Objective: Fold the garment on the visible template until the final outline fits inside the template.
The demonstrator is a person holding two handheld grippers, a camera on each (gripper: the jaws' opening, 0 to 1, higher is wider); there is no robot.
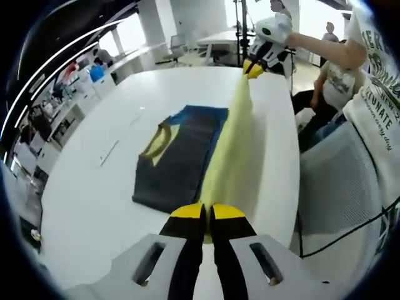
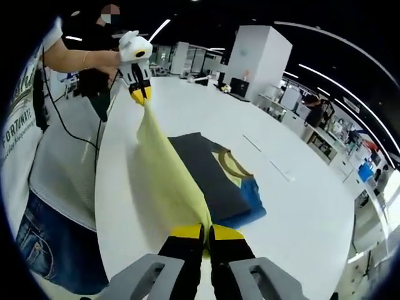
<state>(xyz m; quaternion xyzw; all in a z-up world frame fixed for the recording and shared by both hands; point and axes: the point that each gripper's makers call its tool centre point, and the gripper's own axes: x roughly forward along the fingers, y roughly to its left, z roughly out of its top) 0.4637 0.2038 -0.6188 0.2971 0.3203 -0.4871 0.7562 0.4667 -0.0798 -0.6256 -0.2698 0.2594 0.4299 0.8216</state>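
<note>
Pinching one yellow edge each, the left gripper (image 1: pixel 207 212) and right gripper (image 2: pixel 206 232) have their jaws closed on the garment (image 1: pixel 181 156), stretching that edge taut between them above the white table (image 1: pixel 87 194). Its dark grey body with a blue end lies flat lengthwise.

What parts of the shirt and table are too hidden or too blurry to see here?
- Left gripper view: the lifted yellow cloth flap covers the dark grey garment's near edge.
- Both views: the blue template sheet peeks out only at one end; the garment covers the rest.
- Right gripper view: the faint marks on the white table are too small to read.
- Right gripper view: the flap's pinched corner is hidden inside the right gripper.
</note>
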